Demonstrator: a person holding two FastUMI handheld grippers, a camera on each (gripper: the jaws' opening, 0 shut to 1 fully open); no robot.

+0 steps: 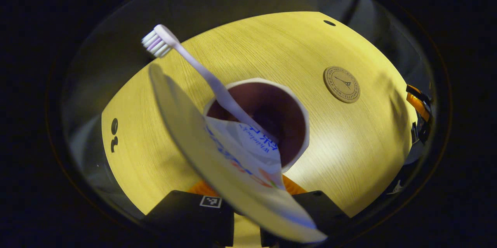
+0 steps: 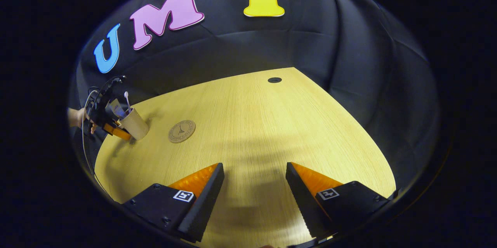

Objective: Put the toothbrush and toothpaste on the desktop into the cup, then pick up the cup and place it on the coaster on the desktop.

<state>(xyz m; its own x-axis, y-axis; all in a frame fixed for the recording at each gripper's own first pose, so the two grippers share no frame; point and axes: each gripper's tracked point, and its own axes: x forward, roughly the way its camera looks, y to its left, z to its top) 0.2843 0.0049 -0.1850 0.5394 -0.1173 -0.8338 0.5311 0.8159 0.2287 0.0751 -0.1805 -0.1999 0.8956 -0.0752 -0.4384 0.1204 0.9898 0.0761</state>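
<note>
A pale paper cup (image 1: 299, 124) sits between my left gripper's (image 1: 250, 191) fingers, and both pads press its sides. A white toothbrush (image 1: 194, 67) stands in it, bristles up and to the left. A white toothpaste tube (image 1: 217, 158) leans out of the cup toward the camera and hides the cup's near wall. The round brown coaster (image 1: 341, 84) lies on the wooden desktop (image 1: 369, 151), to the cup's right. In the right gripper view, the cup (image 2: 136, 124) tilts at the far left in the left gripper (image 2: 113, 130), a short way from the coaster (image 2: 181, 131). My right gripper (image 2: 254, 184) hangs open over bare desktop.
A dark cable hole (image 2: 274, 80) is set near the desktop's far edge. A hand (image 2: 75, 118) holds the left gripper at the table's left edge. Black cloth walls close in the desk on all sides. The other gripper (image 1: 419, 112) shows at the right rim of the left gripper view.
</note>
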